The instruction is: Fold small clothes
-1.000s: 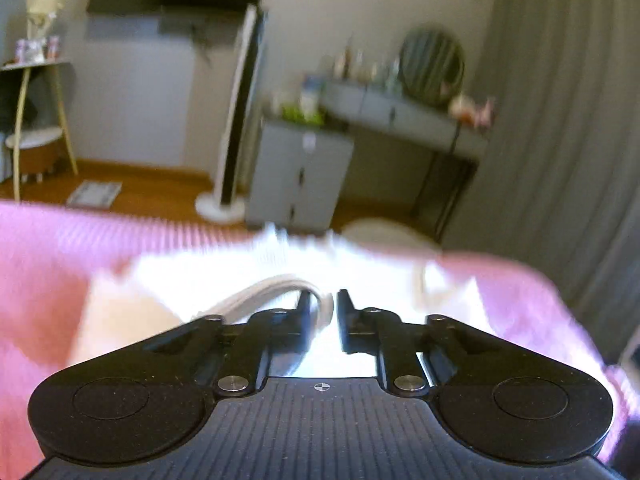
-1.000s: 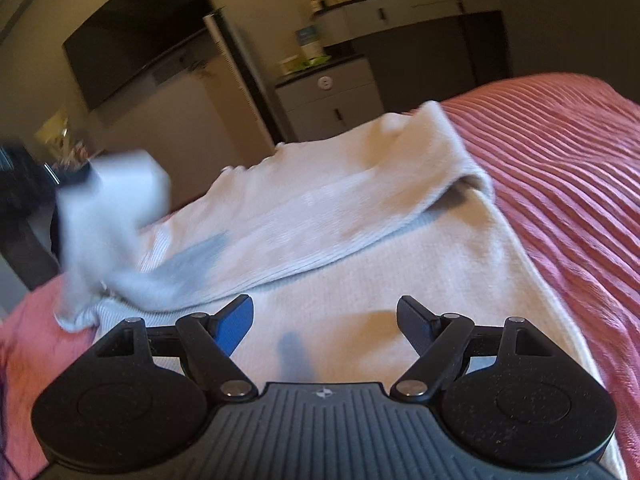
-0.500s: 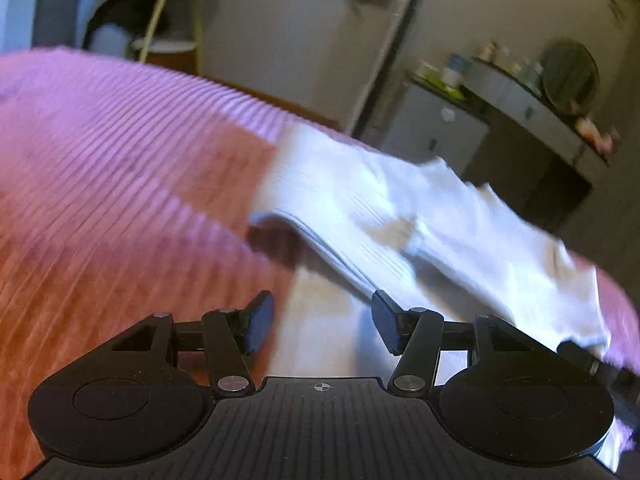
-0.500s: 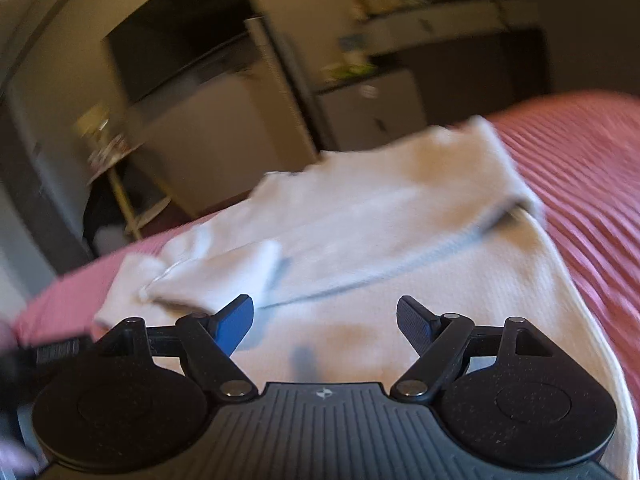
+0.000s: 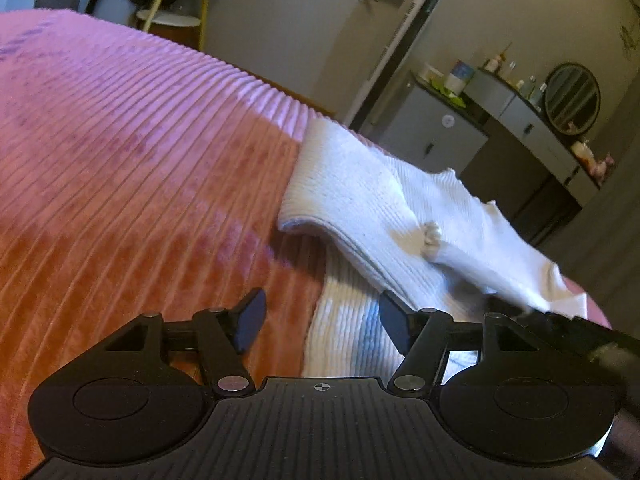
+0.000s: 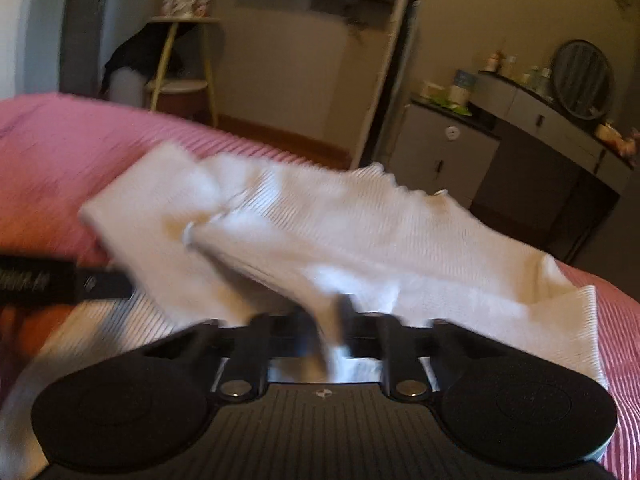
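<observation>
The right gripper [image 6: 334, 322] pinches the white garment [image 6: 360, 232] at 6 o'clock; the left gripper [image 5: 322, 320] stands wide, empty. It should lift evenly, keeping edges aligned.

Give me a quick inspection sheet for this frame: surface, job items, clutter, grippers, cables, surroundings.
Surface: pink ribbed bedspread, bare on the left gripper's side.
Job's things: white ribbed sock folded over on itself, lying on a second white ribbed cloth spread flat beneath it.
Clutter: nothing seen on the bed besides the cloths.
Grippers: left gripper open, low over the flat cloth's edge, holding nothing. Right gripper shut on the sock's near edge; view blurred.
Cables: nothing seen.
Surroundings: grey cabinet, dresser with round mirror, tall white panel against the wall, round side table.
</observation>
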A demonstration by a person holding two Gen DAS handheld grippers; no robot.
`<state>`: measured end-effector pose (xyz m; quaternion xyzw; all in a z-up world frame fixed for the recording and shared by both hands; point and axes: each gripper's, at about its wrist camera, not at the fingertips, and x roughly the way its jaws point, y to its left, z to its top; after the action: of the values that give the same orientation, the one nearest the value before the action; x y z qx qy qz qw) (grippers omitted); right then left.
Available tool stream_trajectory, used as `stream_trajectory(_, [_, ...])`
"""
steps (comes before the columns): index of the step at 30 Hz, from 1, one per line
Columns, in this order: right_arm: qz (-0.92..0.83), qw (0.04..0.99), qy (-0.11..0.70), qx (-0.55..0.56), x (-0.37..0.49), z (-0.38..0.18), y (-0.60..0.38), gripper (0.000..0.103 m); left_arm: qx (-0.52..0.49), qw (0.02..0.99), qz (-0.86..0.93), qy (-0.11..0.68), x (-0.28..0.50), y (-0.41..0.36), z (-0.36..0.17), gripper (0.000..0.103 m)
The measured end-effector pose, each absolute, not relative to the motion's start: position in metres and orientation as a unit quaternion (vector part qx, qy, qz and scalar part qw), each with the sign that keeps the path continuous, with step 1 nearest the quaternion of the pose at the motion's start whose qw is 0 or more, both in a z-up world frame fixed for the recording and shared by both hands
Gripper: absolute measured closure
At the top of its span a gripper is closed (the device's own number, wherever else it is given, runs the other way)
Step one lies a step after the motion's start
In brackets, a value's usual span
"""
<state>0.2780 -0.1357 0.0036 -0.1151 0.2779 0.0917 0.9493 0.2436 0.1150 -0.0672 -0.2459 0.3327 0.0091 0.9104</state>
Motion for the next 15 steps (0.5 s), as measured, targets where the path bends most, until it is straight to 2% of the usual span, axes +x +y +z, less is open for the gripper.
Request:
stream_trajectory(6, [-0.005,0.973,0.219,0.072,0.276,0.029,-0.226,0.096,-0.262,0.907,0.010,0.329,0.241,0.118,-0.068,0.035])
stream_trajectory(9, [-0.028,0.952,0.257,0.166,0.285,0.009,-0.276,0.094,-0.249,0.911,0.014,0.328,0.241,0.113,-0.068,0.034])
stream_trajectory(12, [-0.052,0.932,0.300,0.197,0.287,-0.014,-0.301,0.087,-0.239,0.914,0.016,0.326,0.240,0.108,-0.066,0.033])
stream_trajectory(15, [-0.056,0.931,0.302,0.199,0.281,-0.023,-0.309,0.078,-0.236,0.916,0.016,0.324,0.240,0.106,-0.066,0.031])
